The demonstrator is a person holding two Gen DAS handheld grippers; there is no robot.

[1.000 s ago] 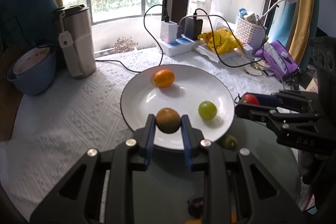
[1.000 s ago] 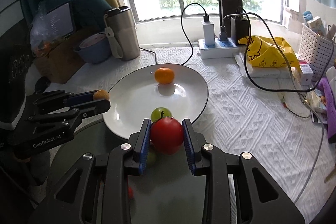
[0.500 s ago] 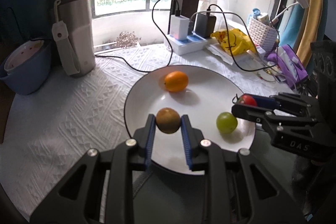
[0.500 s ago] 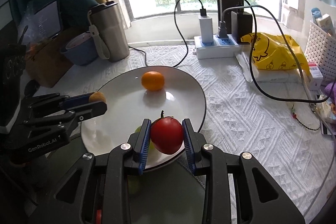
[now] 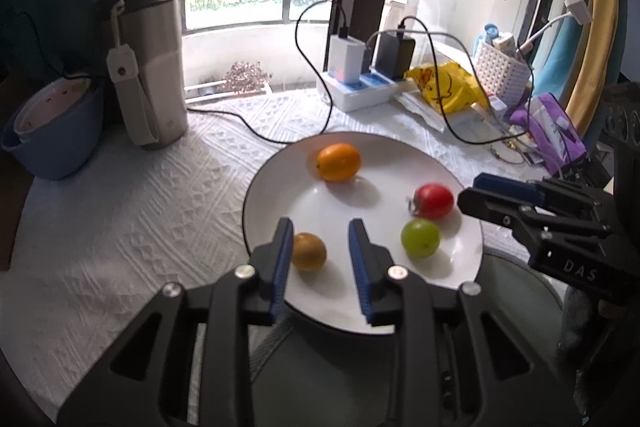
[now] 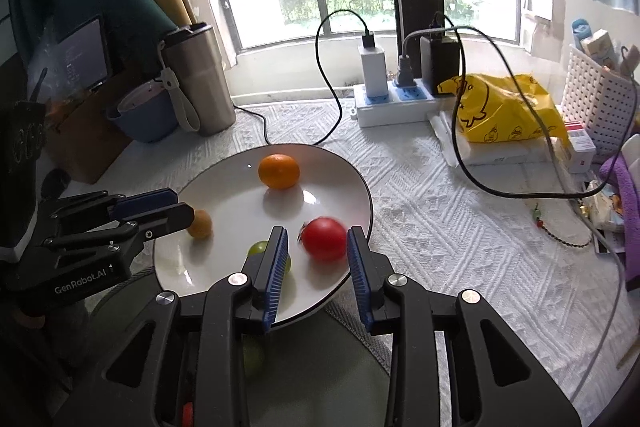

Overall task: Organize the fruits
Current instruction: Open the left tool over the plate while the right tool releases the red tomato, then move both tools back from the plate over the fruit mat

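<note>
both tools have just let go. left tool [image 5: 320, 251] now spread, where half a second back it pinched the brown kiwi [image 5: 308, 251]; the kiwi sits on the near-left part of the white plate [image 5: 384, 147], close against the left finger, clear of the other. right tool [image 6: 316, 255] likewise spread; the red tomato [image 6: 324, 244] it carried is down between its fingers near the plate's right rim, blurred, so likely not settled. green grape [image 5: 420, 243] just beside the tomato, about touching. orange [image 5: 338, 162] farther back on the plate, apart from the rest. four fruits on the plate; more fruit shows dimly below the right tool, so probably more to fetch. steel tumbler [image 5: 150, 67] and power strip [image 6: 396, 105] beyond on the worktop [image 5: 140, 219].
</note>
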